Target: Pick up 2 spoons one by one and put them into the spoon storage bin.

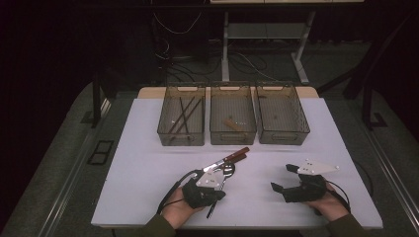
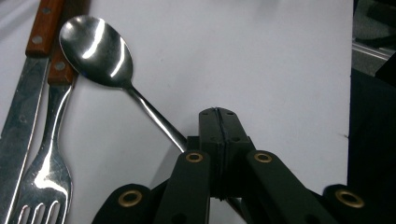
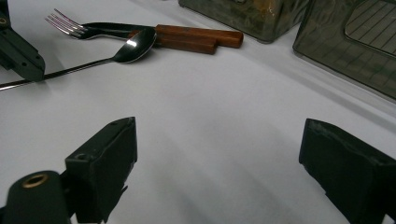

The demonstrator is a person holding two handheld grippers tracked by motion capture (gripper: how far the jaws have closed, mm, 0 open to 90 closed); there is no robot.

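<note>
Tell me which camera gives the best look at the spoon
The left gripper view: the spoon is close up, bowl shining beside the fork, its handle running into the shut left gripper. The right gripper view shows it whole but farther off. The high view shows it small and partly hidden.

A shiny silver steel spoon (image 2: 95,49) lies on the plain white worktop (image 1: 148,163), beside red-brown wooden cutlery handles (image 3: 198,38); smoky translucent grid-patterned plastic bins (image 1: 232,118) stand behind.
</note>
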